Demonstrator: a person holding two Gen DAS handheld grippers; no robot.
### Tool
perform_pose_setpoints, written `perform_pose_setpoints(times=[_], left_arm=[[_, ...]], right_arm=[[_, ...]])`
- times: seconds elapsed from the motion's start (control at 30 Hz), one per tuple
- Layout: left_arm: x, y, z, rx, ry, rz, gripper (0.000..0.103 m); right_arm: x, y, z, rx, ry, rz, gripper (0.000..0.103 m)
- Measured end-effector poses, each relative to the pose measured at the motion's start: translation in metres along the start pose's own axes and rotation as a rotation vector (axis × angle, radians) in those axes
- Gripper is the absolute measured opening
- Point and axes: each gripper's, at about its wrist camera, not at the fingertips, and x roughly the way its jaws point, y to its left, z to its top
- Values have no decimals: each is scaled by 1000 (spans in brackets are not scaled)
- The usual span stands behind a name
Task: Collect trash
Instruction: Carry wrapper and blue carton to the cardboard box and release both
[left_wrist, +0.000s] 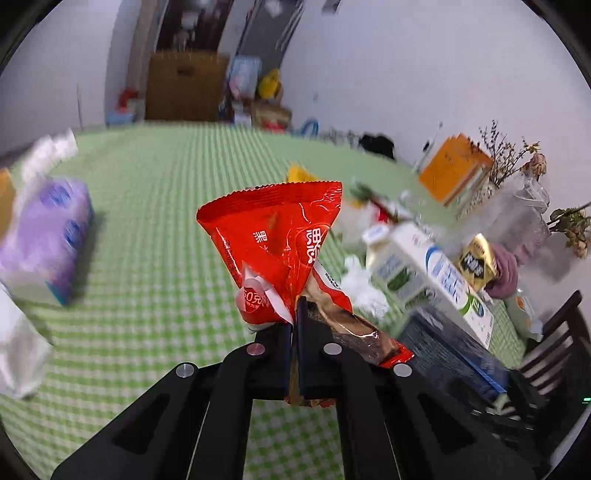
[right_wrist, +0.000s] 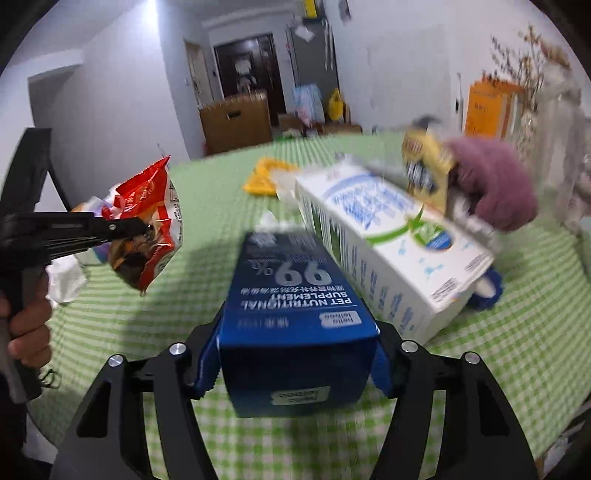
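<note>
Now the left tongs (left_wrist: 293, 314) are clamping tight on a red snack wrapper (left_wrist: 280, 240), lifting it clear of the green checked surface (left_wrist: 155, 229). Over on the right, the right tongs (right_wrist: 291, 354) are gripping a dark blue box (right_wrist: 291, 306) by its sides, jaws part-way apart with the carton filling the gap between the blue pads.

Taking the white milk carton (right_wrist: 384, 251) as the landmark: it is lying on its side just right of the blue box, touching or nearly touching it. Behind the carton a yellow packet (right_wrist: 424, 173) and a purple fuzzy cloth (right_wrist: 495, 184) are crowding in, and a yellow scrap (right_wrist: 262, 177) is sitting further back to its left. Crumpled white tissue (left_wrist: 362, 284) is lying at the carton's front left.

The left wrist view is giving us what the other cannot: a purple tissue pack (left_wrist: 48, 240) far left of the carton, and an orange box (left_wrist: 454, 166) with dried flowers (left_wrist: 517, 158) behind it. The right wrist view is showing the person's hand (right_wrist: 26, 325) working the left tongs' handle, wrapper dangling, well left of the carton.
</note>
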Motion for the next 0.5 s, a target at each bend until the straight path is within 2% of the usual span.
perform_pose_setpoints(times=[0.1, 0.23, 0.5], left_arm=[[-11, -13, 2, 22, -32, -16, 0], [-30, -31, -12, 82, -70, -21, 0], [-34, -104, -46, 197, -60, -104, 0]], right_arm=[[-24, -3, -3, -1, -32, -13, 61], [-53, -8, -13, -9, -60, -36, 61], [-137, -62, -58, 87, -135, -165, 61]])
